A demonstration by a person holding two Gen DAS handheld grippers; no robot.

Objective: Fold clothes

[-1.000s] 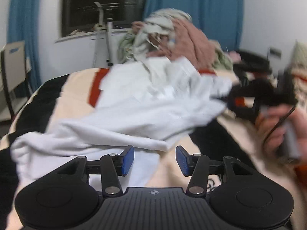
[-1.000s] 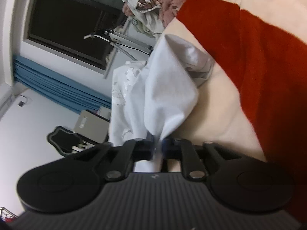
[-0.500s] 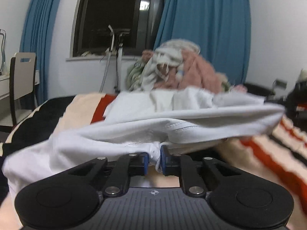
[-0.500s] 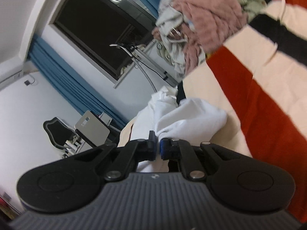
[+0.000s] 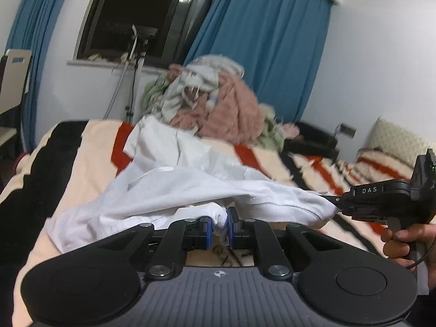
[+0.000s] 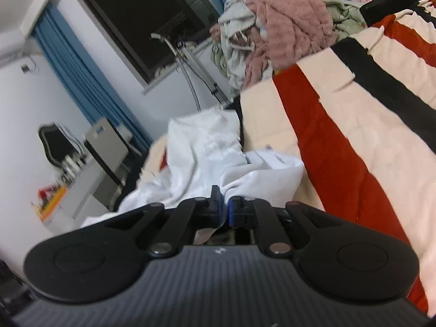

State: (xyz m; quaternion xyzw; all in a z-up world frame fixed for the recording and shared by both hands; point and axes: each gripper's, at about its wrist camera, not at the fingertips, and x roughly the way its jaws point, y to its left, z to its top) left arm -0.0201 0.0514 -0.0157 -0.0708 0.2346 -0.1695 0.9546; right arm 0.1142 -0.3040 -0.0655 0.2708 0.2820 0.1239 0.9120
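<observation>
A white garment [image 5: 177, 190] is stretched above the striped bed. My left gripper [image 5: 219, 227] is shut on a bunched edge of it near the hem. My right gripper [image 6: 223, 208] is shut on another edge of the white garment [image 6: 218, 158]. In the left wrist view the right gripper [image 5: 338, 204] shows at the right, pinching the hem corner, with a hand on its handle. The cloth hangs slack between the two grips and trails onto the bed at the left.
A striped blanket [image 5: 81, 169], cream, red and black, covers the bed [image 6: 368, 125]. A pile of pink, green and grey clothes [image 5: 218, 109] sits at the far end [image 6: 286, 35]. A chair [image 6: 106, 147] and desk stand at the left. A cream pillow [image 5: 400, 144] lies at the right.
My left gripper closed on the white garment's edge and lifted it. My right gripper, still shut on the cloth, swung level and moved out to the right, stretching the hem between both.
</observation>
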